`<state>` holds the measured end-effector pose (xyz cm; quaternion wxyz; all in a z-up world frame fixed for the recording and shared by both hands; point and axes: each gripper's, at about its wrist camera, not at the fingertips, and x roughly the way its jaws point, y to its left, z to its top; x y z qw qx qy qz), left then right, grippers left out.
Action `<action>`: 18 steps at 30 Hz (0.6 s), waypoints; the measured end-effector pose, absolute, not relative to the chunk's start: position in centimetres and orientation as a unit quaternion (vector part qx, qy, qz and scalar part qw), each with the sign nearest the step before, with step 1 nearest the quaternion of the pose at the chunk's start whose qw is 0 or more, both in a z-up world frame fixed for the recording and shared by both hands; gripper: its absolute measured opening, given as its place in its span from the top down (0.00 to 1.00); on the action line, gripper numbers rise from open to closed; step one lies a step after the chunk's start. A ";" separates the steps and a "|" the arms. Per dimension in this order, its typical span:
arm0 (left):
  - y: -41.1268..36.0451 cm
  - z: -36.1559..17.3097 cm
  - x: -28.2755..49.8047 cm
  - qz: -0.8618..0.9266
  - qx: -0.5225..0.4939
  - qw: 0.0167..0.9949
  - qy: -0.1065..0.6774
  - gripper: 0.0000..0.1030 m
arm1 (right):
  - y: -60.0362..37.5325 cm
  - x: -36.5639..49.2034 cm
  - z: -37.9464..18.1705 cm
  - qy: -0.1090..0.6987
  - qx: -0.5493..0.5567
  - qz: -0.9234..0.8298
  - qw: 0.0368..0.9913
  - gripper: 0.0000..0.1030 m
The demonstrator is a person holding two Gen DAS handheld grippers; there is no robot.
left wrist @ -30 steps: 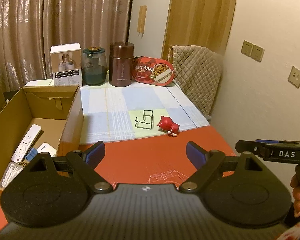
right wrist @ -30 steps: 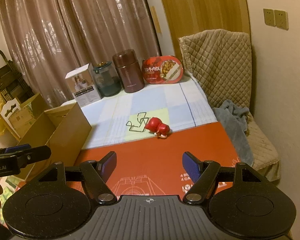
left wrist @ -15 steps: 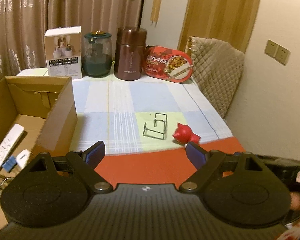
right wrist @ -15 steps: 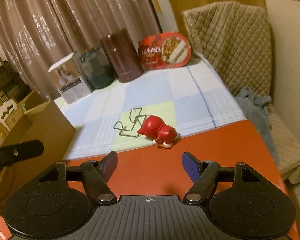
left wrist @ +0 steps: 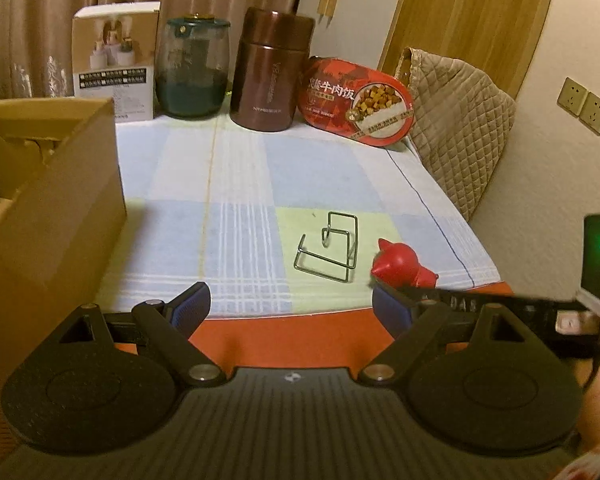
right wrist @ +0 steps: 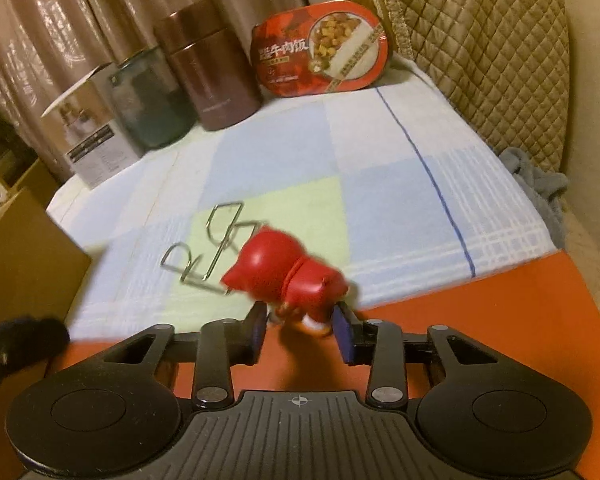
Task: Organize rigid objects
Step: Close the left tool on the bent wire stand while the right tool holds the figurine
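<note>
Dim, warm yellowish indoor light fills both fisheye views, whose edges bow and darken at the corners, while motion blur smears the red figurine (right wrist: pixel 288 276) and the right-wrist view's left side

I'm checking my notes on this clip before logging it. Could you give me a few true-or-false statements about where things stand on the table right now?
1. The right gripper has its fingers on either side of the red figurine. True.
2. The wire stand lies inside the cardboard box. False: it lies on the checked cloth, beside the figurine.
3. The left gripper is open and holds nothing. True.
4. The brown flask stands at the near edge of the table. False: it stands at the far end, between the glass jar and the red meal tray.
</note>
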<state>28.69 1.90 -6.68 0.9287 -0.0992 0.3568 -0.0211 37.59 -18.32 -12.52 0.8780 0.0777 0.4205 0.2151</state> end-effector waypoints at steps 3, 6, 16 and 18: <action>1.9 -7.2 29.1 -0.022 -0.102 0.928 0.358 0.17 | -18.3 38.0 -12.5 0.405 0.069 0.213 0.886 0.67; 2.1 -7.6 29.4 -0.021 -0.110 0.927 0.359 0.17 | -18.2 38.0 -12.4 0.393 0.050 0.207 0.894 0.67; 2.8 -7.9 29.3 -0.017 -0.131 0.927 0.350 0.17 | -18.6 37.3 -10.9 0.352 0.058 0.202 0.912 0.28; 3.0 -7.9 29.5 -0.015 -0.133 0.928 0.348 0.17 | -18.2 37.1 -10.7 0.337 0.059 0.203 0.917 0.23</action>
